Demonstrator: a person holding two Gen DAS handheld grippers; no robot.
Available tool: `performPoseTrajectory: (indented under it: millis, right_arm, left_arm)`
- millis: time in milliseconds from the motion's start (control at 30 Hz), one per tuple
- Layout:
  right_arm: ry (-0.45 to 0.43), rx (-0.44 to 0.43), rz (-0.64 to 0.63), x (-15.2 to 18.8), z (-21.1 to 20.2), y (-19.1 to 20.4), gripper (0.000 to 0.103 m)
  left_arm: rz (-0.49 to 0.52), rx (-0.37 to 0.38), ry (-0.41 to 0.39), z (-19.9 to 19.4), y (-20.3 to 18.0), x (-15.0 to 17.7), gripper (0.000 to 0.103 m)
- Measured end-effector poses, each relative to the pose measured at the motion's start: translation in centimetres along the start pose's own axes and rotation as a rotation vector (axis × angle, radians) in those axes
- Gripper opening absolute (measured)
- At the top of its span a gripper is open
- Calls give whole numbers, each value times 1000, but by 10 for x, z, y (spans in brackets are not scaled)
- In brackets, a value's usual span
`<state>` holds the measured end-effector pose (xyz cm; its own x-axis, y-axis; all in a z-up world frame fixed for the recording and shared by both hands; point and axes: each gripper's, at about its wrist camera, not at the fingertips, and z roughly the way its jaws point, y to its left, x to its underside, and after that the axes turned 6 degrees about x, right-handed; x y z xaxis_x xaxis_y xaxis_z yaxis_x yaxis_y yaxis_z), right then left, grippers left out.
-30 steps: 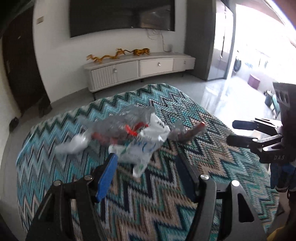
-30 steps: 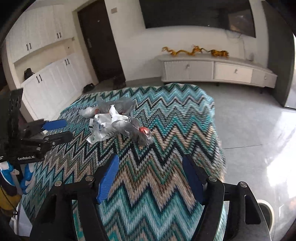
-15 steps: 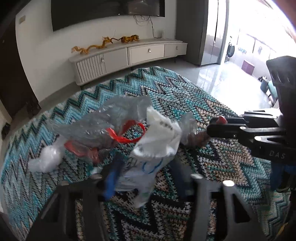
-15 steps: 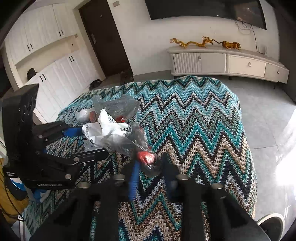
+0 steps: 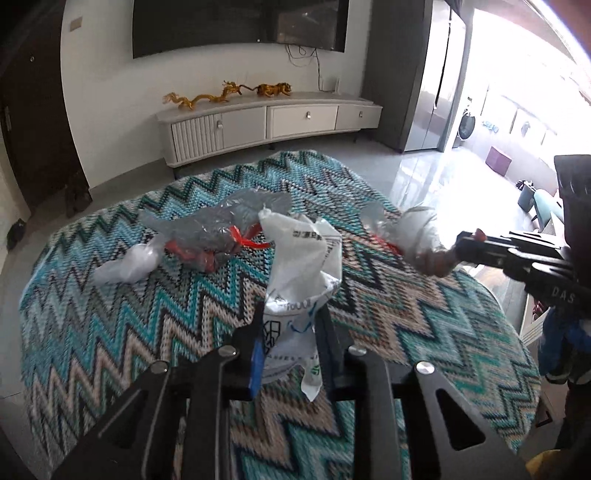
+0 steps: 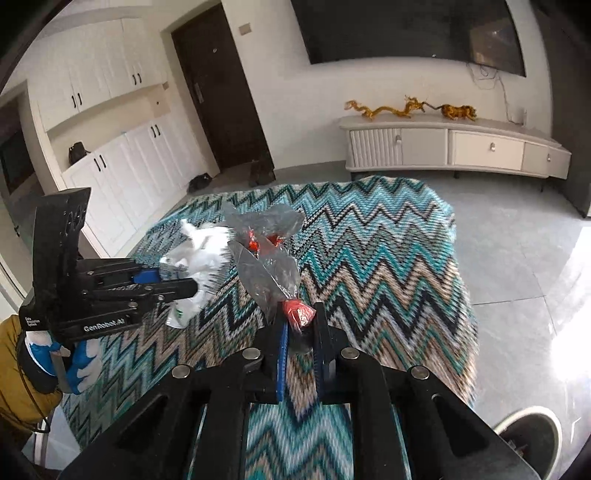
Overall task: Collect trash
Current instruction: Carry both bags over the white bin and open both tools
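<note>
Over zigzag cloth (image 5: pixel 110 332): left gripper (image 5: pixel 291 332) angled down, pinching white bag (image 5: pixel 303 258).

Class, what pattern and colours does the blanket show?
Zigzag stripes in teal, blue, black and beige on the blanket; the right wrist view shows it best.

a dark tv (image 5: pixel 240 26) hangs on the white far wall above a low cabinet (image 5: pixel 266 125) with gold figurines (image 5: pixel 225 96); dark door (image 6: pixel 218 85) left, white cupboards (image 6: pixel 110 122) beside it, grey tile floor (image 6: pixel 524 251), daylight right
</note>
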<state>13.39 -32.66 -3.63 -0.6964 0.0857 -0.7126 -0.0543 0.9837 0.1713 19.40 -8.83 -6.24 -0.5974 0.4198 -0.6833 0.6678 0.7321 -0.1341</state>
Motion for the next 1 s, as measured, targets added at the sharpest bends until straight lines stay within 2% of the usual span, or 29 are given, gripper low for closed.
performPoseTrajectory:
  millis: [267,500,733,1000]
  right_arm:
    - [-78,94,49,27,-79,-36,12]
    - [-126,179,142,63,-136,-84,12]
    - [-133,266,268,106,-167,-142,12]
    - [-76,367,386,151,-171,-199,12]
  left_arm:
    - [18,-23,-46,-45,-35,3,23]
    - [96,23,-59,-58,-97,-9,23]
    - [177,109,-23,-33,-171,-22,23]
    - [238,210,71,29,-248,-34,23]
